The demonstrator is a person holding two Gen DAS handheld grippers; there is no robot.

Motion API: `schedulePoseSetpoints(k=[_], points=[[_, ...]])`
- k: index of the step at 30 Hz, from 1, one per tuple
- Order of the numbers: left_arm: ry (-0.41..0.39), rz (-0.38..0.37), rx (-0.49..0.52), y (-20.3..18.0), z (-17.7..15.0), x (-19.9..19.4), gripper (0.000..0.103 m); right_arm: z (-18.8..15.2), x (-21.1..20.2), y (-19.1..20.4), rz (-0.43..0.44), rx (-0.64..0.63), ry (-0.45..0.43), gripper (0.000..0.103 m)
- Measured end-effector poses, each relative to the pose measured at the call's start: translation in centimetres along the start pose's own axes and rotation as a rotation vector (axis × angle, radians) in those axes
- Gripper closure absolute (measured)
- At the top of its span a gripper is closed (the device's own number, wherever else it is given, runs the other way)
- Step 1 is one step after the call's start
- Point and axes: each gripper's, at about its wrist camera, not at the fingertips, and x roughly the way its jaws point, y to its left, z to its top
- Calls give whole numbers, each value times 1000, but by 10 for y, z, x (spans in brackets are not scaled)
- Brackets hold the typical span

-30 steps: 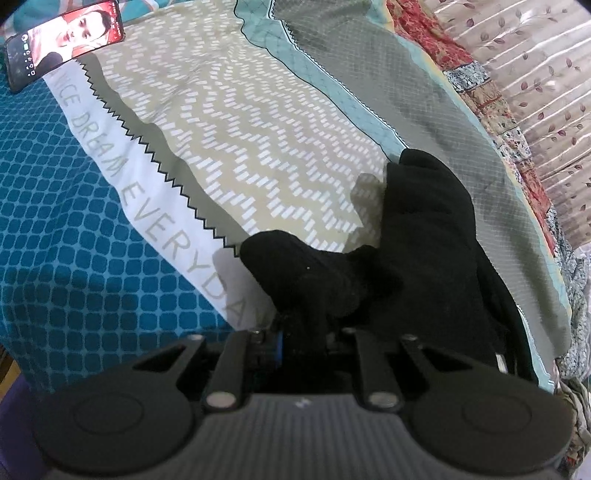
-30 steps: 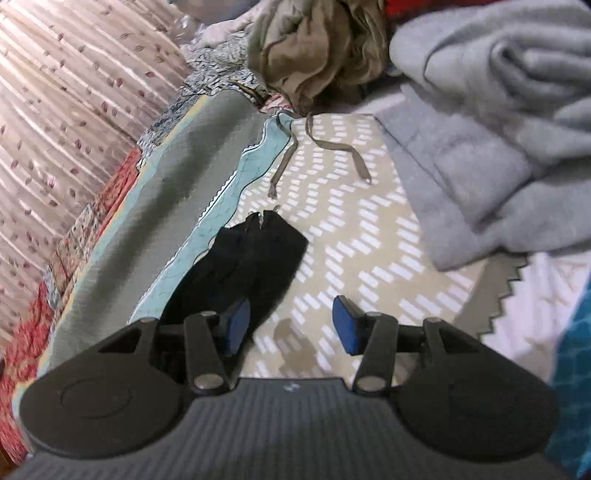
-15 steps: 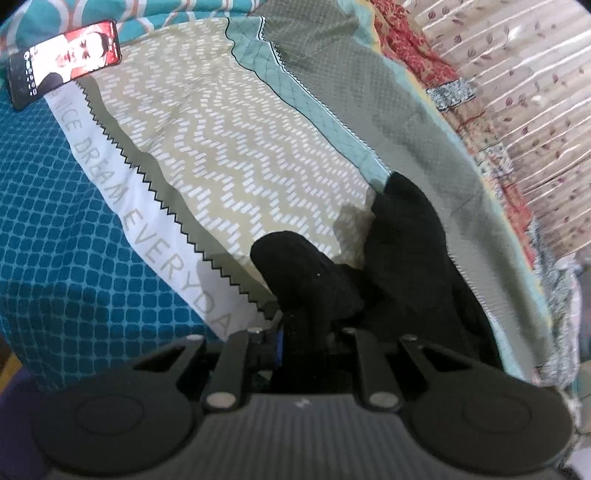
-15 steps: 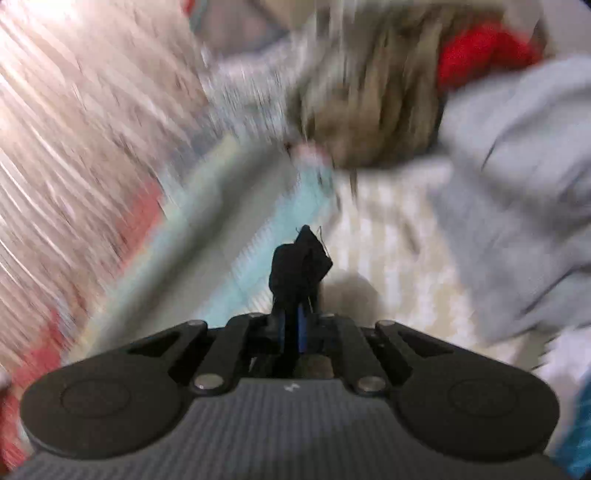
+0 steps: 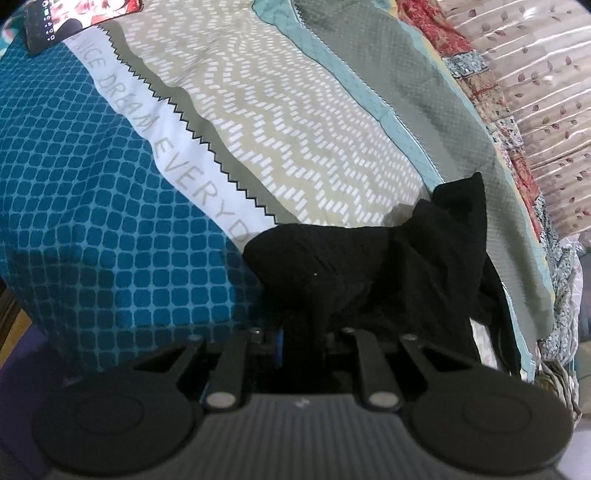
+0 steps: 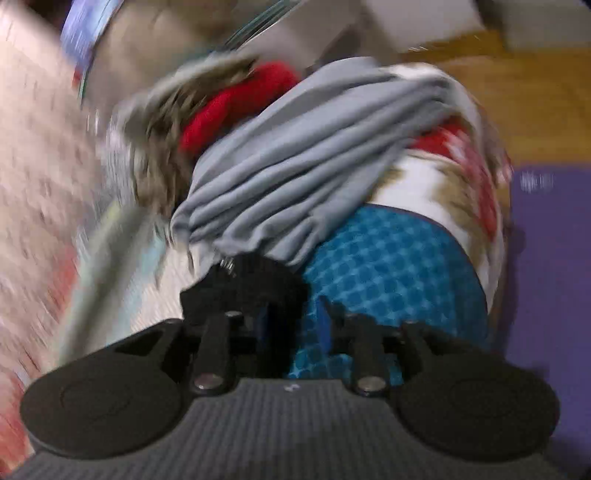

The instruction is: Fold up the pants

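The black pants (image 5: 413, 266) lie bunched on the patterned bedspread (image 5: 258, 110), with one end raised toward the right. My left gripper (image 5: 304, 332) is shut on a fold of the black pants, which hides its fingertips. In the blurred right wrist view, black pants fabric (image 6: 243, 288) drapes over the left finger of my right gripper (image 6: 291, 325). The blue pads stand a little apart with the bedspread showing between them.
A phone (image 5: 74, 18) with a lit screen lies at the far left of the bed. A grey garment (image 6: 314, 155), a red one (image 6: 236, 103) and a brown one are heaped on the bed ahead of the right gripper. Floral curtain (image 5: 535, 74) runs along the far side.
My right gripper shut on the pants' end, swung fast to the right over the blue part of the bedspread, and its pads have parted. My left gripper pulled its fold toward the near edge.
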Motion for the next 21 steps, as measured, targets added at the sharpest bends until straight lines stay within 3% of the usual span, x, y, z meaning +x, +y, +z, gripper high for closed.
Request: schedulePoseSetpoints(k=[3,5,9,13,16,18,19,20,21], points=[[-2,5,7,-2,0,0,89,-2,-20,19,-35,-111,-84,69],[-1,4,3,-2,0,1,89,0,-26,36,-9,-175,-118,69],[4,-7,-15,4,1,4,88,-10,-9,79,62,-358,-5,67],[12,-18,-25,9,0,5,88,-31,31,115,-9,-418,67,47],[20,-24,-33,12,2,7,88,-38,72,124,-168,-364,94,22],[22,-31,-41,14,2,8,88,-46,90,128,-214,-371,134,22],[23,-35,-42,14,3,8,88,-51,95,127,-232,-388,109,28],[24,-40,-43,15,3,8,88,-55,95,126,-262,-400,77,38],[25,-44,-43,16,3,8,88,-57,92,125,-296,-405,45,56]])
